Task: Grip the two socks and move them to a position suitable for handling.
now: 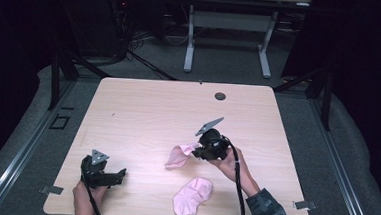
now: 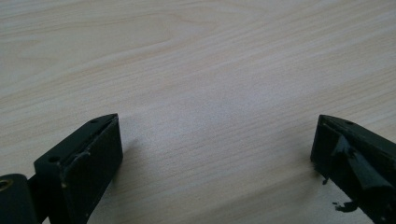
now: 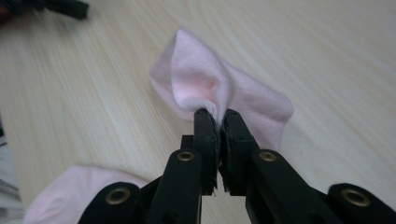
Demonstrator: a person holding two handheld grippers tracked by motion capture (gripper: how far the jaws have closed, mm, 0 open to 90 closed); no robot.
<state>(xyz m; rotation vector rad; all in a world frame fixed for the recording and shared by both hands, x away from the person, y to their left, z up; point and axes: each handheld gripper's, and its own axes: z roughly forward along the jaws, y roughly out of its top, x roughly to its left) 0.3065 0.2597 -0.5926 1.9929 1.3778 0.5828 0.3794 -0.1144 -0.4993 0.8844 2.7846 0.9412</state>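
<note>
The right tongs [image 3: 217, 114] are clenched on the edge of a pink sock [image 3: 210, 88], lifted partly off the worktop [image 1: 143, 104] near its middle — its far end trails on the wood. A second pink sock [image 1: 193, 195] lies flat close by, toward the near edge. To pair them well, the held sock should probably be carried low and laid squarely over its mate — no dragging. The left tongs [image 2: 215, 154] rest wide apart, released, gripping nothing.
</note>
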